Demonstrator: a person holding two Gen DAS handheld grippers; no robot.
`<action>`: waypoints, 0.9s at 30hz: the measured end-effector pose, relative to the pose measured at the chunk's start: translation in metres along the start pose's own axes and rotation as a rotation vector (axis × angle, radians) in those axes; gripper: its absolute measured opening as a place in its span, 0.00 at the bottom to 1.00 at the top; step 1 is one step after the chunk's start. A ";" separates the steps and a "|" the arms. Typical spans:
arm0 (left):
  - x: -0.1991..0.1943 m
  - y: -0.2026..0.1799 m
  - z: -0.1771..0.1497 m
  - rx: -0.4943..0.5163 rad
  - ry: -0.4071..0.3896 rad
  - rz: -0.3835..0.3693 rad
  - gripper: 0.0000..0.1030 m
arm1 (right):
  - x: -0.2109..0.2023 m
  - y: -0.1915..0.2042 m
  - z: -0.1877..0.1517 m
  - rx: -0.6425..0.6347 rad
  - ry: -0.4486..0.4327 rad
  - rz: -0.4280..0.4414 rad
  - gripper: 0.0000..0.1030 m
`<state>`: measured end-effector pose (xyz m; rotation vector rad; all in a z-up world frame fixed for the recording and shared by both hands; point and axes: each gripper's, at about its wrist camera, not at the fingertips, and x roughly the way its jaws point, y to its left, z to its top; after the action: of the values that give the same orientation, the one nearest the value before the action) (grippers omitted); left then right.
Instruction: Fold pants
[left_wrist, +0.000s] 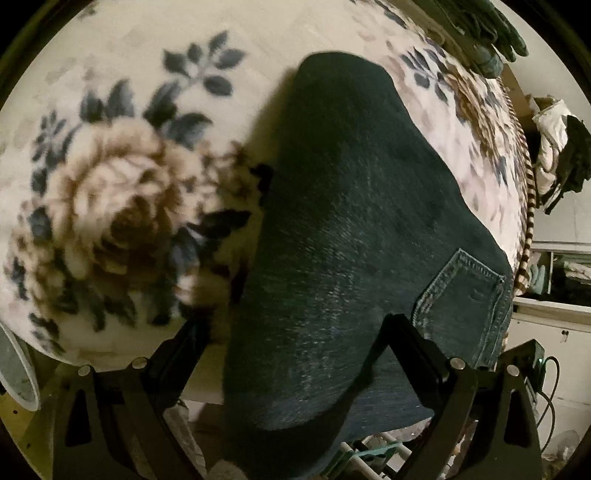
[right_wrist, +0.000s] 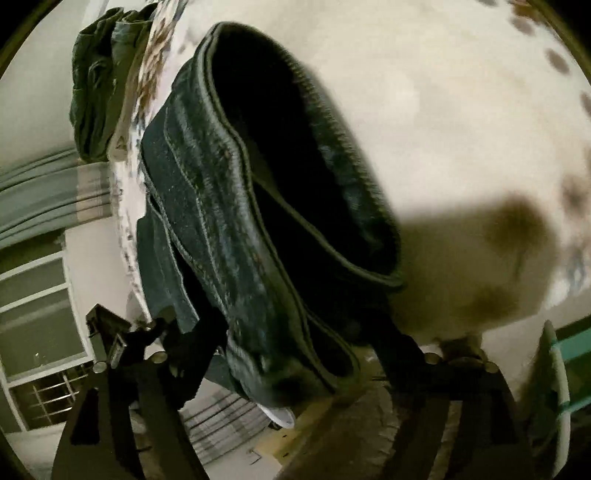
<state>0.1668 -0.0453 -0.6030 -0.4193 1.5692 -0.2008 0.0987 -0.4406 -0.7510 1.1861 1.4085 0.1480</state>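
Dark blue jeans (left_wrist: 332, 229) lie across a floral blanket (left_wrist: 110, 177) on a bed, a stitched back pocket (left_wrist: 465, 295) showing at the right. In the left wrist view my left gripper (left_wrist: 295, 332) has its black fingers either side of the jeans' near fold, closed on the denim. In the right wrist view the jeans' waistband (right_wrist: 258, 206) gapes open toward the camera, and my right gripper (right_wrist: 295, 350) pinches the near waistband edge, which hangs off the bed edge. The other gripper (right_wrist: 110, 339) shows at the lower left.
A pile of green clothes (left_wrist: 480, 33) sits at the far bed corner, also in the right wrist view (right_wrist: 99, 85). White clothing (left_wrist: 550, 125) hangs at the right. A window (right_wrist: 33, 325) and curtain (right_wrist: 37, 195) are beyond the bed.
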 end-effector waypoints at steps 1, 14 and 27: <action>0.002 0.000 0.000 -0.002 0.005 -0.005 0.96 | 0.002 0.002 0.001 -0.006 -0.002 0.020 0.80; 0.007 -0.004 0.004 -0.013 0.011 -0.016 0.96 | 0.023 0.019 0.023 -0.044 0.065 0.105 0.62; -0.019 -0.007 0.002 0.035 -0.061 -0.117 0.28 | 0.035 0.060 0.019 -0.087 -0.029 0.059 0.40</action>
<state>0.1693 -0.0440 -0.5834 -0.4858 1.4799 -0.3028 0.1550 -0.3982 -0.7381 1.1539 1.3291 0.2299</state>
